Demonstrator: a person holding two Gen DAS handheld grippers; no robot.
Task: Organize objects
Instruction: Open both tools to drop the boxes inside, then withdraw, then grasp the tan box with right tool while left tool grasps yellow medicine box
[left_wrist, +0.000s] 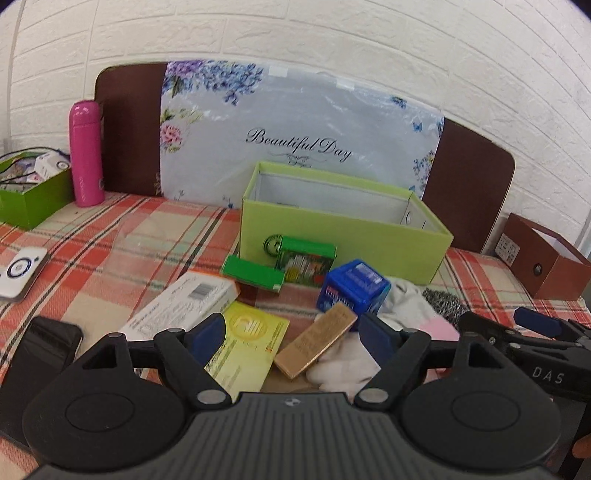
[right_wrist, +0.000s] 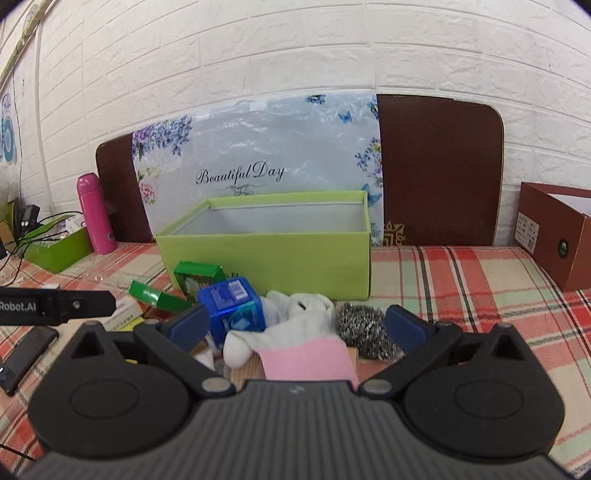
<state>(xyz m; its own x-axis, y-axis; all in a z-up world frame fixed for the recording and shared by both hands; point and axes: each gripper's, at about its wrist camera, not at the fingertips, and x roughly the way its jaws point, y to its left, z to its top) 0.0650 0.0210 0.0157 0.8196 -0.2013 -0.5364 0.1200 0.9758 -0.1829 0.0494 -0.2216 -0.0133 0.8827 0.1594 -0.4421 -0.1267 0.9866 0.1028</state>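
An open light-green box stands on the plaid cloth. In front of it lies a pile: a green printed box, a flat green carton, a blue cube box, a white carton, a yellow packet, a gold bar-shaped box, a white and pink sock and a steel scourer. My left gripper is open above the yellow packet and gold box. My right gripper is open around the sock.
A pink bottle and a small dark-green box stand at the far left. A brown box is at the right. A black phone and a white device lie at the left.
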